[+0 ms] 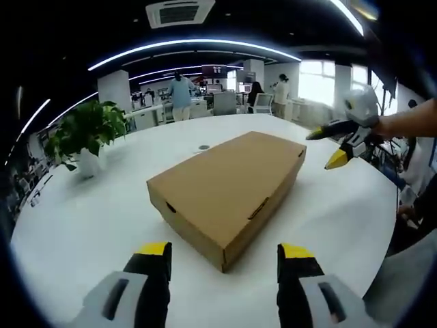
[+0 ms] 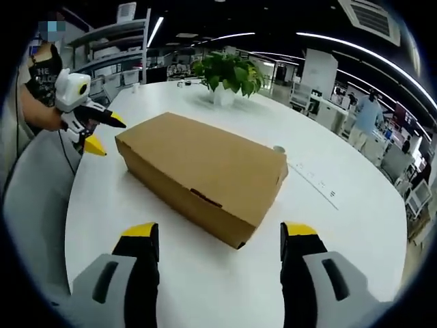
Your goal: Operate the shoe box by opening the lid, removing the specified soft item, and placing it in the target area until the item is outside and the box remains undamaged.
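A closed brown cardboard shoe box lies flat on the white table, its lid down. My left gripper is open, its yellow-tipped jaws just short of the box's near corner and not touching it. At the right, my right gripper hovers open beside the box's far end, held by a hand. From the right gripper view the same box sits ahead of my open right gripper, with the left gripper open at the box's far left end. The soft item is hidden inside.
A potted green plant stands on the table beyond the box. A small round grommet sits in the tabletop. Bare table surrounds the box. Shelves, desks and several people are far behind.
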Tool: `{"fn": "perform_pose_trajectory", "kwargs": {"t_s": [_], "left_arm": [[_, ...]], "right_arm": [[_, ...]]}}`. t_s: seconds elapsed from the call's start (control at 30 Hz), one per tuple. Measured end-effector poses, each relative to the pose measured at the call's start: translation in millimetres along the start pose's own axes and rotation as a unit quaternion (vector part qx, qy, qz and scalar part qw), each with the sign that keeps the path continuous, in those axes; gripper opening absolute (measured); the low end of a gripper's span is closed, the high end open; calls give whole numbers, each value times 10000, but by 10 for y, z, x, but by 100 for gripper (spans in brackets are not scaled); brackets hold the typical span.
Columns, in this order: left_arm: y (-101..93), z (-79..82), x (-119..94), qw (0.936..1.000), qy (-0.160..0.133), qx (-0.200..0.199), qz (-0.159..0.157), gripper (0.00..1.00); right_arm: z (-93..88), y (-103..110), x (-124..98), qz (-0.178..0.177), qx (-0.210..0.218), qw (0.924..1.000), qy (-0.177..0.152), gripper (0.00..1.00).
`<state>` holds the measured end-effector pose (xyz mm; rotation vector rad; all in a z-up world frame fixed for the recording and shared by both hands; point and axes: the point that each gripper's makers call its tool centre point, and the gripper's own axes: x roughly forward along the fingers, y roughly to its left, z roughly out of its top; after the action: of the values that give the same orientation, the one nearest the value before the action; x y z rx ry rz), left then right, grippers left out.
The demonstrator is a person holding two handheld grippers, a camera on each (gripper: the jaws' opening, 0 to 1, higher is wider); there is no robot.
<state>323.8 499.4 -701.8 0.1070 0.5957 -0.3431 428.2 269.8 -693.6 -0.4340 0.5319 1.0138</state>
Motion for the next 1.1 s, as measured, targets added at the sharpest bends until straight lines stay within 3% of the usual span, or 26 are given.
{"fn": "perform_pose_trajectory", "kwargs": {"t_s": [0.8, 1.1], "left_arm": [[15, 26, 271, 9994, 111, -167, 294, 51], [30, 4, 301, 9989, 81, -260, 394, 51]], "right_arm": [[-26, -218, 266, 15, -202, 9995, 232, 46], [-23, -175, 337, 178, -203, 9993, 263, 44]]}}
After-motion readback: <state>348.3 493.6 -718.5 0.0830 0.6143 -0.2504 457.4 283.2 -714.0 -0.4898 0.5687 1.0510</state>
